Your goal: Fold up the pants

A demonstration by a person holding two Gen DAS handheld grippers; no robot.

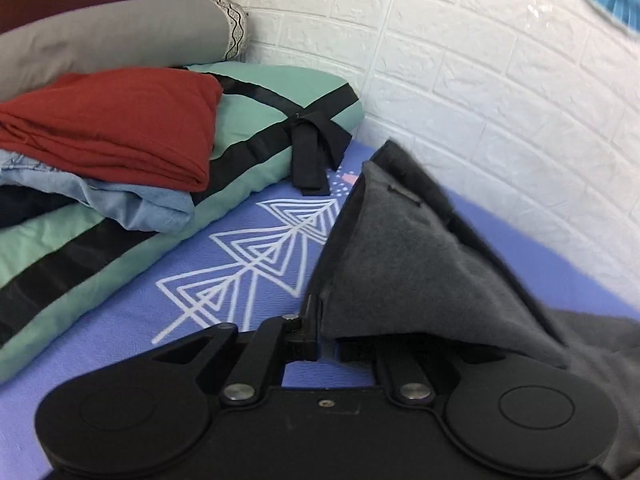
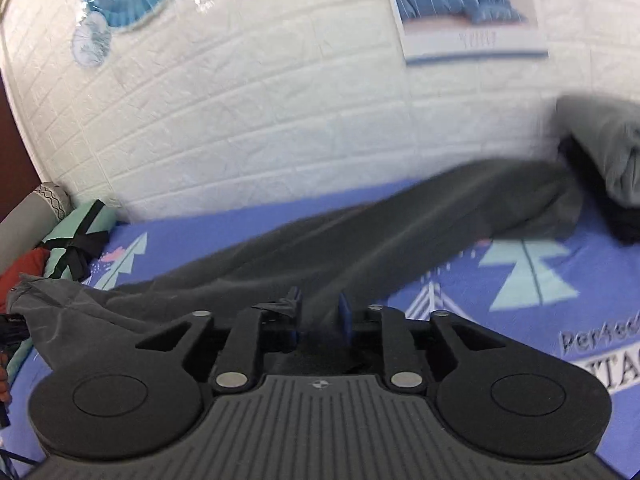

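Dark grey pants (image 2: pixel 360 236) lie stretched across a purple patterned bedsheet (image 2: pixel 560 320), legs running toward the far right. My left gripper (image 1: pixel 326 320) is shut on the pants' waist end (image 1: pixel 400 248), lifting it into a peak above the sheet. My right gripper (image 2: pixel 318 312) has blue-padded fingers (image 2: pixel 345 314) closed on the near edge of the pants at mid-length, fabric pinched between them. The lifted waist end also shows in the right wrist view (image 2: pixel 52 300) at far left.
A pile of folded clothes sits left: a red garment (image 1: pixel 120 128), light blue fabric (image 1: pixel 132 204), on a green cushion with black straps (image 1: pixel 280 96), plus a grey bolster (image 1: pixel 112 36). A white brick wall (image 1: pixel 480 80) borders the bed. Grey bedding (image 2: pixel 608 148) lies far right.
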